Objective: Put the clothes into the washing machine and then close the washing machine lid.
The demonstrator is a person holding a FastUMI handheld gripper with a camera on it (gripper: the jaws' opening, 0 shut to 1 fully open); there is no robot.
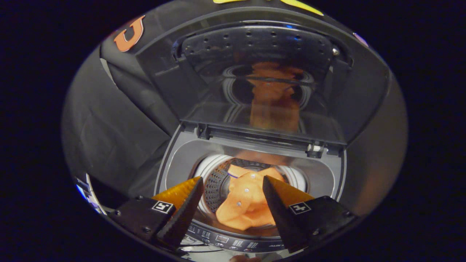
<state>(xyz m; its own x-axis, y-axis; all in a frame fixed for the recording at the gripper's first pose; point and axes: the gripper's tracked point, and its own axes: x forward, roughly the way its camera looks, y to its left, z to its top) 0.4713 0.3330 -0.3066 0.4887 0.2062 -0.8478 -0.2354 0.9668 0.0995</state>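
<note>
My gripper (233, 189) hangs open and empty above the drum's orange garment (244, 205), the raised lid (262, 83) beyond reflecting it blurrily.

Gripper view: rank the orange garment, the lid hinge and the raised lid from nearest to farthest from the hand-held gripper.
1. Orange garment, in the drum between the open fingers of the hand-held gripper.
2. Lid hinge, beyond the drum, at the tub's rear.
3. Raised lid, standing open behind.

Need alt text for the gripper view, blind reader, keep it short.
An orange garment lies in the drum of a top-loading washing machine, seen between the spread fingers of the open gripper, which holds nothing. The machine's lid stands raised behind, reflecting the garment.
</note>
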